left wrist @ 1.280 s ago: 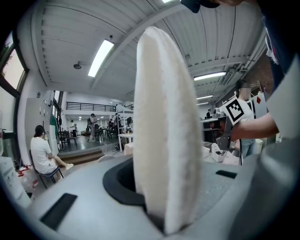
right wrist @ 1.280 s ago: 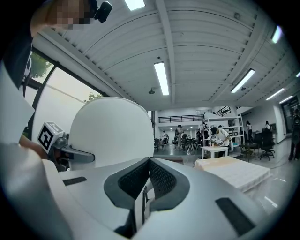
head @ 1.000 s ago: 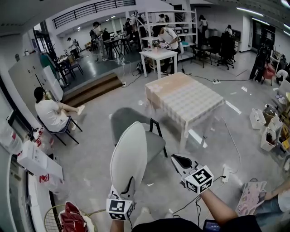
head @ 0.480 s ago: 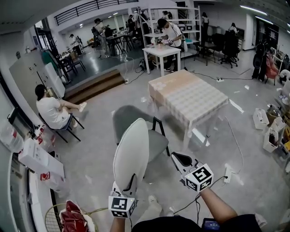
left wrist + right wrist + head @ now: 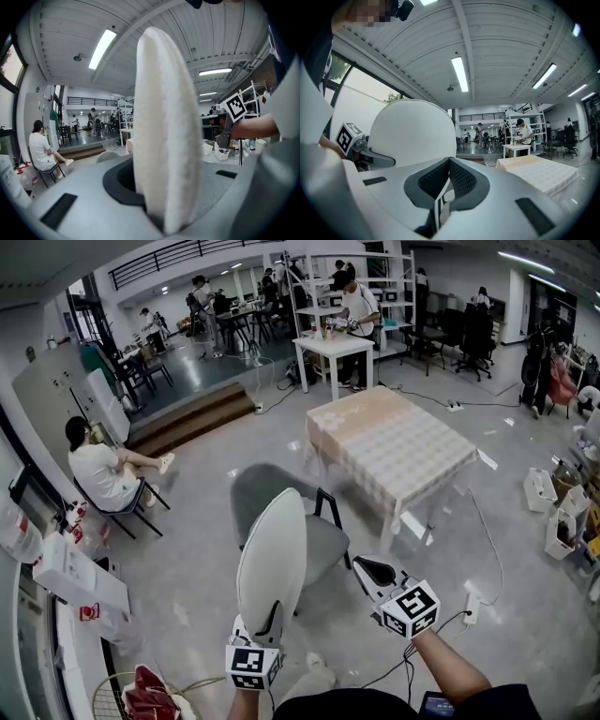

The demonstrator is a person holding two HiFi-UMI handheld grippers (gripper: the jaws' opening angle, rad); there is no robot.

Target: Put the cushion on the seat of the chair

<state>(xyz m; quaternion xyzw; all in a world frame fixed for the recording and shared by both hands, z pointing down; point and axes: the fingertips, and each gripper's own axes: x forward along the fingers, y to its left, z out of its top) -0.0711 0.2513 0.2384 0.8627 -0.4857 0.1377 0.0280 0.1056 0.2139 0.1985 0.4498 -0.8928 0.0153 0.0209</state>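
Note:
A round white cushion (image 5: 272,559) stands on edge, clamped at its lower rim by my left gripper (image 5: 268,619); in the left gripper view the cushion (image 5: 164,126) fills the middle, pinched between the jaws. Just beyond it stands the grey chair (image 5: 323,538) with black legs, its seat bare and partly hidden behind the cushion's top. My right gripper (image 5: 362,569) hovers to the right of the cushion, shut with nothing in it. In the right gripper view the cushion (image 5: 412,133) shows at the left.
A table with a checked cloth (image 5: 398,442) stands behind the chair. A seated person (image 5: 98,470) and white boxes (image 5: 75,577) are at the left. A red bag (image 5: 150,695) lies near my feet. A cable and power strip (image 5: 469,607) cross the floor at the right.
Both grippers and the cushion have moved forward towards the chair along with the person. The cushion stays upright in the left gripper's hold.

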